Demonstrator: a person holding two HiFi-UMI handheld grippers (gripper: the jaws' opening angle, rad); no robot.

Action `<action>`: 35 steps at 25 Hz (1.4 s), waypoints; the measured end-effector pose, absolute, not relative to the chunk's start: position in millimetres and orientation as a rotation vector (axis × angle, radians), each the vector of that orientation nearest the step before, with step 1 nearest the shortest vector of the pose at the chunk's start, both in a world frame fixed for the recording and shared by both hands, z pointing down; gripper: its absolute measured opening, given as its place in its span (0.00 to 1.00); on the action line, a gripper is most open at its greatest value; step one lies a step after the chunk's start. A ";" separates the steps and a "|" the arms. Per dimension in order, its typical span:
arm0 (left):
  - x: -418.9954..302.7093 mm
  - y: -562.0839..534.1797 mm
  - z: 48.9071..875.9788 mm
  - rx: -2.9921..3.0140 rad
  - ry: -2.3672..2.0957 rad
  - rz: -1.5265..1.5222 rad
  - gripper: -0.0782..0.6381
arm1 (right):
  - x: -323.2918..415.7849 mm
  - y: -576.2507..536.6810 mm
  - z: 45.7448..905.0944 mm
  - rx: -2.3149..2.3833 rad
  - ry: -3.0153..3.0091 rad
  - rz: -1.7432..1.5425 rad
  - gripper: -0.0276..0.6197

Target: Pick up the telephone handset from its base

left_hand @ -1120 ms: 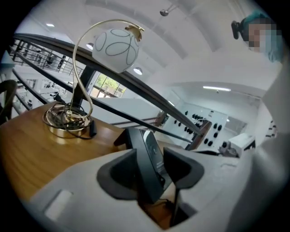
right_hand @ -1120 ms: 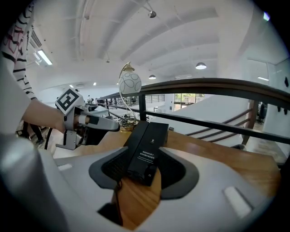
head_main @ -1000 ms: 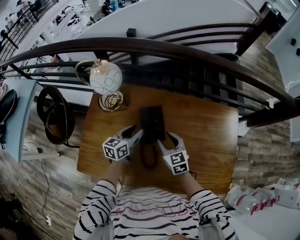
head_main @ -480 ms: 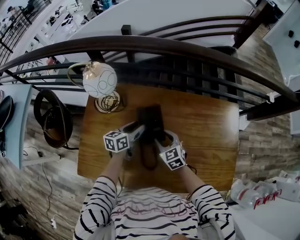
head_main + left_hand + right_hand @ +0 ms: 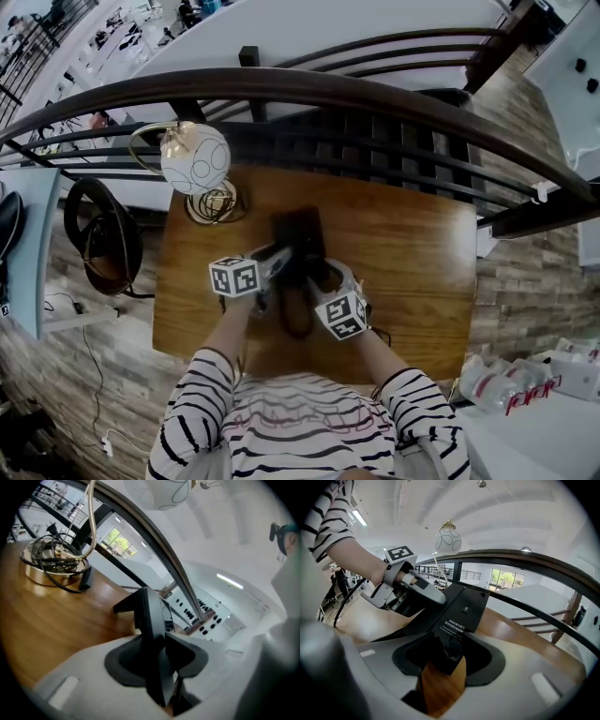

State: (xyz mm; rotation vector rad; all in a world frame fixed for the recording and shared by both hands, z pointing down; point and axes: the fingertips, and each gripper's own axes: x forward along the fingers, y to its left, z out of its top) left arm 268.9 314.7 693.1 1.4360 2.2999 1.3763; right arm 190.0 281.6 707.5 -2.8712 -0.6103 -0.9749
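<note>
A black telephone (image 5: 300,236) stands mid-table with its labelled back (image 5: 461,616) towards me; I cannot single out the handset. My left gripper (image 5: 281,263) is at its left side. In the left gripper view the jaws (image 5: 161,656) are closing with the phone's thin black edge (image 5: 149,620) between them, and both pads lie against it. My right gripper (image 5: 323,277) is at the phone's near right side. A black lower part of the phone (image 5: 449,652) fills the gap in my right gripper (image 5: 445,657); whether its pads press is unclear.
The wooden table (image 5: 412,272) has a globe lamp (image 5: 195,157) on a round metal base (image 5: 54,564) at its far left corner. A dark curved railing (image 5: 375,94) runs just beyond the far edge. A black round thing (image 5: 103,239) stands on the floor to the left.
Both grippers have come down and closed in on the telephone from either side. The left gripper's jaws now lie against its edge.
</note>
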 end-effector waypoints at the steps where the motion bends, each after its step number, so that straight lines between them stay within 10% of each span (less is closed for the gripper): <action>1: 269.7 314.5 693.2 1.428 2.284 1.390 0.29 | 190.1 281.3 707.5 -2.869 -0.614 -0.976 0.34; 35: 273.0 296.6 670.2 1.292 2.180 1.425 0.21 | 188.0 276.1 710.5 -2.876 -0.604 -0.966 0.34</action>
